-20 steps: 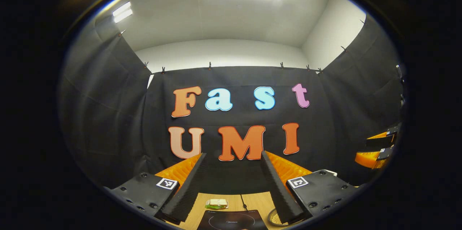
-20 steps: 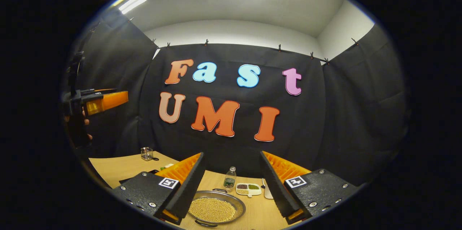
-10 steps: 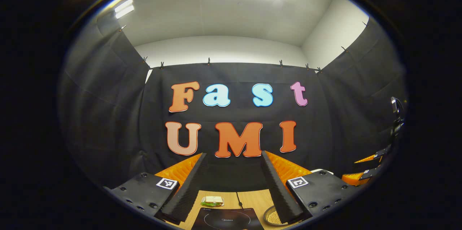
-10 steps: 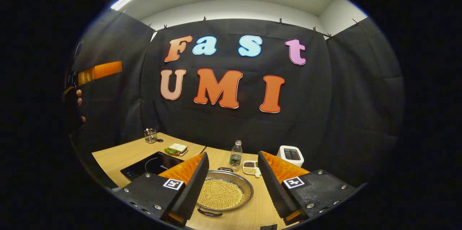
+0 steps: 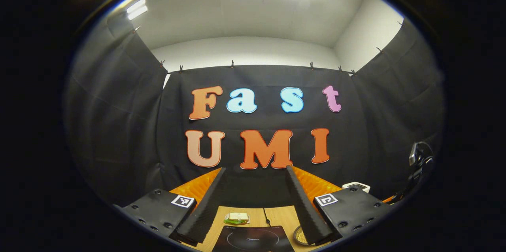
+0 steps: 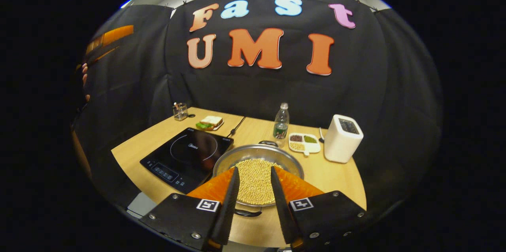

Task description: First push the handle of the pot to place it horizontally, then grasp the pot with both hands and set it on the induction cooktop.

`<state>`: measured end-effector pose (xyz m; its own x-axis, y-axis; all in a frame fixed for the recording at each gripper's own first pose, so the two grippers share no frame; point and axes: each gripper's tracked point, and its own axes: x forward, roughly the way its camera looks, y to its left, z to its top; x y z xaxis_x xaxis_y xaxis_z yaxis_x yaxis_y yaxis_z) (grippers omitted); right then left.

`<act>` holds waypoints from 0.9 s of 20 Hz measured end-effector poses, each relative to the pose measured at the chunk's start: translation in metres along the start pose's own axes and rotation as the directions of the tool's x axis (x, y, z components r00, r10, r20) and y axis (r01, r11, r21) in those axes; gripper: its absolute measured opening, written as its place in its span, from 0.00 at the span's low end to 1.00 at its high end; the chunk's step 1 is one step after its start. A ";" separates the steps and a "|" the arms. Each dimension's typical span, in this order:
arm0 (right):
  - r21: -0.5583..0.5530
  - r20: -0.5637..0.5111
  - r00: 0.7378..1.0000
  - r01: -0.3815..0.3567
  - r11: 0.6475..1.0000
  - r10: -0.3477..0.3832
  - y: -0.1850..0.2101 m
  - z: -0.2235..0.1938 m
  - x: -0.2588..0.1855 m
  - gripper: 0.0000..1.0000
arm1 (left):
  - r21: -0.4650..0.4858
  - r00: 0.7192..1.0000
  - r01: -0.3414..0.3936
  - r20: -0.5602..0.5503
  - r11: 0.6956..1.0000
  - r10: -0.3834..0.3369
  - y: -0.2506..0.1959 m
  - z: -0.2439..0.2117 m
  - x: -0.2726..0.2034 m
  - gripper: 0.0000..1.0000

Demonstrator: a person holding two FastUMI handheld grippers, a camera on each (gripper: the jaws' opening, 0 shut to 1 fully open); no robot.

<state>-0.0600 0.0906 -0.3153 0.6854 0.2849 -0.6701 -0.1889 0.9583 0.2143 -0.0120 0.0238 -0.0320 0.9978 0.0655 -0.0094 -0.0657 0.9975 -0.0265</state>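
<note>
The steel pot (image 6: 255,154), full of yellow beans, rests on the wooden table (image 6: 336,177) just right of the black induction cooktop (image 6: 187,155). One dark loop handle (image 6: 269,143) is on its far side and another (image 6: 247,213) on its near side. My right gripper (image 6: 254,169) hangs over the pot's near half, open with a narrow gap and nothing between its fingers. My left gripper (image 5: 256,168) is held high and open, facing the booth wall; below it lie the cooktop (image 5: 253,240) and a sliver of the pot (image 5: 299,237). It also appears at the upper left (image 6: 112,34).
Behind the pot stand a plastic bottle (image 6: 280,120), a small white dish of beans (image 6: 303,142) and a white appliance (image 6: 342,138). A sandwich plate (image 6: 210,122) and a glass (image 6: 180,111) sit at the table's far left. A hand (image 6: 84,82) holds the left gripper.
My right gripper has tipped down and come in over the pot, and its fingers have narrowed. The left gripper has barely moved.
</note>
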 end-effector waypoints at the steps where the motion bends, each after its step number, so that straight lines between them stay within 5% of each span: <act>1: 0.013 -0.039 0.999 -0.025 1.000 0.026 0.006 -0.014 0.004 0.47 | -0.003 1.000 -0.003 -0.004 1.000 0.003 0.003 -0.002 0.000 0.95; 4: 0.048 -0.143 0.987 -0.070 0.996 0.076 0.023 -0.045 0.025 0.23 | -0.009 1.000 0.001 -0.031 1.000 -0.001 0.006 -0.013 0.001 0.98; 8: 0.084 -0.227 0.963 -0.126 0.988 0.142 0.043 -0.070 0.038 0.08 | -0.006 0.998 -0.012 -0.066 1.000 0.012 0.015 -0.024 0.005 0.95; 17: 0.265 -0.406 0.880 -0.145 0.953 0.247 0.071 -0.110 0.067 0.00 | -0.005 0.996 -0.028 -0.085 1.000 0.028 0.026 -0.033 0.008 0.98; 18: 0.282 -0.422 0.870 -0.142 0.949 0.256 0.073 -0.113 0.070 0.00 | -0.003 0.996 -0.029 -0.087 1.000 0.029 0.026 -0.034 0.009 0.92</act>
<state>-0.1055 0.1829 -0.4272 0.2513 0.5016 -0.8278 -0.0780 0.8630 0.4992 -0.0053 0.0497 -0.0669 0.9911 0.0913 -0.0970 -0.0945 0.9951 -0.0287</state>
